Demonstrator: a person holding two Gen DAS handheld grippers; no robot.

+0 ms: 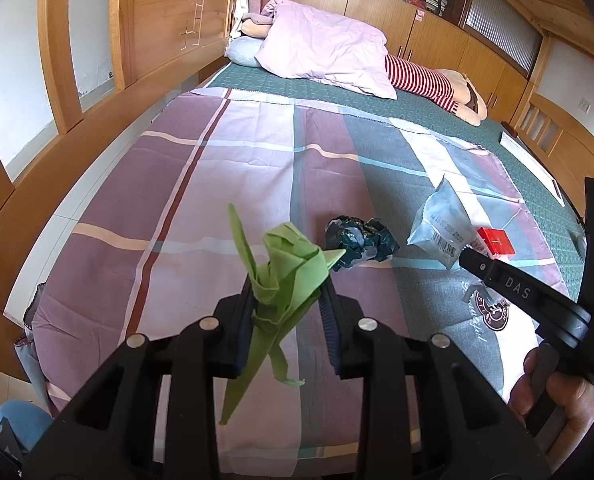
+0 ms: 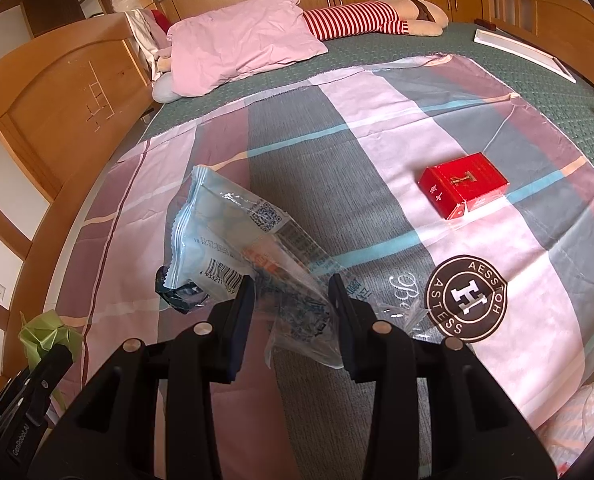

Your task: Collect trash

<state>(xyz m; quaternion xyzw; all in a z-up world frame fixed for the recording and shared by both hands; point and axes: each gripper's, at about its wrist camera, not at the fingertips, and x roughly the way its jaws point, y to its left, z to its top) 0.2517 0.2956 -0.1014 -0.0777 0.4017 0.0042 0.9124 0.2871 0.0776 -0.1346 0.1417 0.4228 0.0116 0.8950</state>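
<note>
My left gripper point(image 1: 287, 286) is shut on a crumpled green paper point(image 1: 285, 276) and holds it above the bed; it also shows in the right wrist view point(image 2: 47, 338). My right gripper point(image 2: 293, 284) is shut on a clear blue plastic wrapper point(image 2: 237, 240), lifted off the sheet; the wrapper also shows in the left wrist view point(image 1: 441, 228). A dark crumpled wrapper point(image 1: 359, 242) lies on the striped sheet point(image 1: 201, 200) between the two grippers. A red cigarette box point(image 2: 463, 186) lies on the sheet to the right.
A pink pillow point(image 1: 325, 48) and a plush doll in red stripes point(image 2: 357, 20) lie at the head of the bed. A wooden headboard point(image 1: 165, 12) runs along the left. A white flat box point(image 2: 525, 54) lies at the far right. A small clear scrap point(image 2: 401, 314) lies near the round logo.
</note>
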